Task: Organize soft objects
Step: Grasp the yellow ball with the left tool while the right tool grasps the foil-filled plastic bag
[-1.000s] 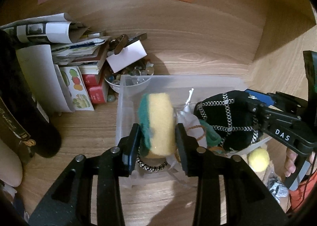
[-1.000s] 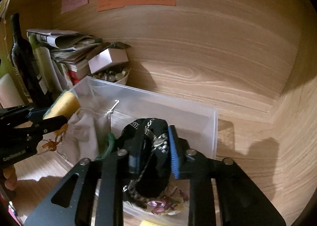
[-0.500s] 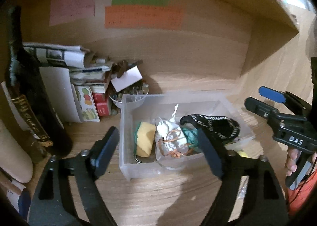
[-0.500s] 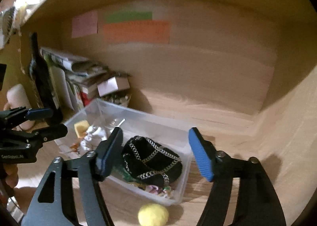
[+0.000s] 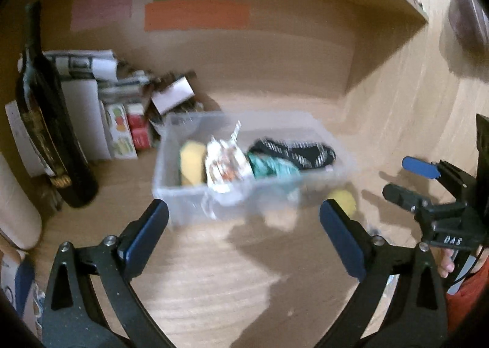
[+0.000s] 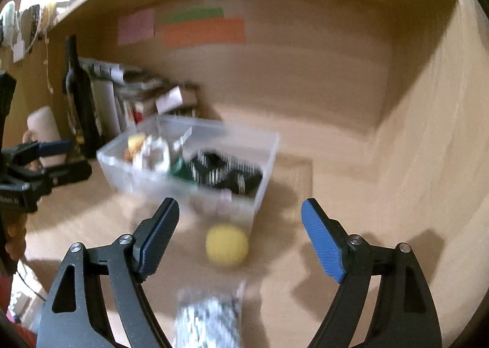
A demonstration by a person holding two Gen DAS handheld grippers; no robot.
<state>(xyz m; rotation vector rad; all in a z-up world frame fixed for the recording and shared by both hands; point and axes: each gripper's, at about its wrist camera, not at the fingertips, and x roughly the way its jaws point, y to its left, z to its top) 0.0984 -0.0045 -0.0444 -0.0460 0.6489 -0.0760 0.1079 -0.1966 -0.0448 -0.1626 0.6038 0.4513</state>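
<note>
**Both my grippers wide, bin filled**

My left gripper (image 5: 244,225) hangs with jaws spread wide, holding nothing. Ahead, the clear bin (image 5: 183,198) holds, left to right, the yellow sponge (image 5: 192,161), a white pouch (image 5: 226,164), teal cloth (image 5: 272,166) and black patterned fabric (image 5: 302,154). A yellow ball (image 6: 226,244) lies outside, just beside the bin, between the wide-apart, empty fingers of my right gripper (image 6: 241,232).

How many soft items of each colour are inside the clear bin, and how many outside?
Yellow sponge: 1
White pouch: 1
Green cloth: 1
Black patterned fabric: 1
Yellow ball, outside the bin: 1
Total: 5
</note>
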